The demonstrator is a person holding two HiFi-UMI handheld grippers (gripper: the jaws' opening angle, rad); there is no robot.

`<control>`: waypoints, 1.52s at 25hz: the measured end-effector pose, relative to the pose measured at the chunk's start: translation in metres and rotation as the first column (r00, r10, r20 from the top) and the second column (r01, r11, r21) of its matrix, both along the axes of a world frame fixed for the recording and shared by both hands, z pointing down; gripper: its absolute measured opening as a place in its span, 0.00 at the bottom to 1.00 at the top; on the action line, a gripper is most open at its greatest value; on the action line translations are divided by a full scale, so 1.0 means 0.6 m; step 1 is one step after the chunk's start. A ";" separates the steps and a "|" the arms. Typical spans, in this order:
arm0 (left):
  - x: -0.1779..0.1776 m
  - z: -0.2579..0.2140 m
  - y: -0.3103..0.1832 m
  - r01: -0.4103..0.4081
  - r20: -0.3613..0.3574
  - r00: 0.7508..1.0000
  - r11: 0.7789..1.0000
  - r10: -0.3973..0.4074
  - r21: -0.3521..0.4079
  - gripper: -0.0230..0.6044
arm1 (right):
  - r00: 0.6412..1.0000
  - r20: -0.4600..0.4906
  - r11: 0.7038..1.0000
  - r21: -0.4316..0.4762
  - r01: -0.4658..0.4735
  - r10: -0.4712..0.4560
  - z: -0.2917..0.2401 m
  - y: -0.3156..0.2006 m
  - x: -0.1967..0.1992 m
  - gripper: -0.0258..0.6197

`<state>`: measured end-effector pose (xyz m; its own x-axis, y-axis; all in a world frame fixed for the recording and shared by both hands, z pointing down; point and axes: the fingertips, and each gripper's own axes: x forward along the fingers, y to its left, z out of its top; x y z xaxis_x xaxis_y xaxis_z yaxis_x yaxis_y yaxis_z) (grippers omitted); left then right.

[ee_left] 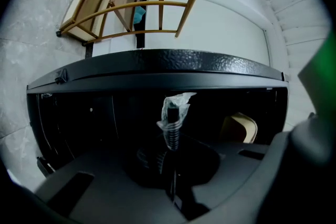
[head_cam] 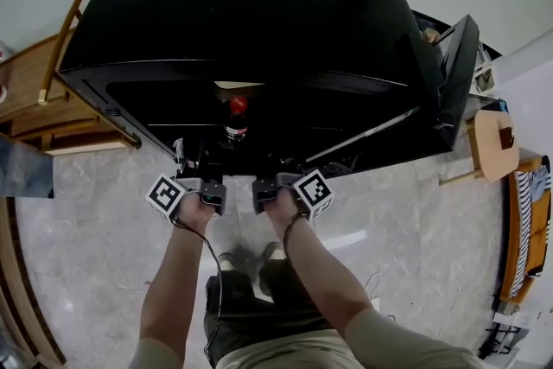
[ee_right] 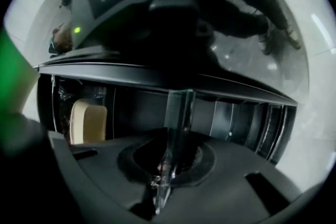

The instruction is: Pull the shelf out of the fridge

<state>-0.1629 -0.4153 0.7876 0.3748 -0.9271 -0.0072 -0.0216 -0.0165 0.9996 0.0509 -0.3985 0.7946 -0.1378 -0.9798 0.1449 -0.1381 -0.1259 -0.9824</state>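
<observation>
The black fridge (head_cam: 242, 4) stands open, its door (head_cam: 454, 78) swung out to the right. My left gripper (head_cam: 212, 196) and right gripper (head_cam: 266, 194) sit side by side at the front of the fridge's opening, both turned on their sides. In the right gripper view the glass shelf (ee_right: 177, 113) runs edge-on between the jaws, and the right gripper (ee_right: 170, 165) is shut on it. The left gripper (ee_left: 173, 165) is shut on the same thin shelf edge (ee_left: 173, 189). A red-capped bottle (head_cam: 237, 108) stands inside, behind the grippers.
A beige object (ee_right: 87, 120) sits inside the fridge. Wooden furniture (head_cam: 52, 99) stands left of the fridge, and a round wooden stool (head_cam: 495, 143) to the right beyond the door. The person's legs and shoes (head_cam: 246, 259) are just behind the grippers on the marble floor.
</observation>
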 end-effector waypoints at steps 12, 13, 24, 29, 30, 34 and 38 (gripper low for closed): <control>-0.003 -0.002 0.080 -0.006 -0.021 1.000 1.000 0.006 0.009 0.06 | 0.999 0.022 0.999 -0.016 0.032 -0.032 0.001 0.076 -0.005 0.06; -0.004 -0.002 0.088 -0.007 -0.023 1.000 1.000 0.007 0.010 0.06 | 0.999 0.021 0.999 -0.015 0.034 -0.034 0.001 0.083 -0.006 0.06; -0.009 -0.005 0.196 0.005 -0.033 0.999 1.000 -0.005 0.021 0.05 | 0.996 0.070 0.997 0.044 0.061 -0.064 -0.003 0.185 -0.009 0.05; -0.010 -0.005 0.259 0.012 -0.061 0.998 1.000 -0.012 0.013 0.06 | 0.994 0.067 0.996 0.046 0.083 -0.086 -0.006 0.239 -0.011 0.04; -0.010 -0.006 0.272 0.008 -0.055 0.998 1.000 -0.007 0.011 0.06 | 0.993 0.072 0.995 0.045 0.089 -0.092 -0.004 0.250 -0.012 0.04; -0.004 -0.006 0.319 -0.005 -0.048 0.999 1.000 0.005 0.000 0.06 | 0.991 0.075 0.993 0.040 0.109 -0.112 -0.004 0.296 -0.008 0.04; -0.006 -0.027 0.357 0.000 -0.054 0.999 1.000 0.001 0.018 0.06 | 0.989 0.062 0.989 0.059 0.132 -0.136 -0.023 0.331 -0.008 0.04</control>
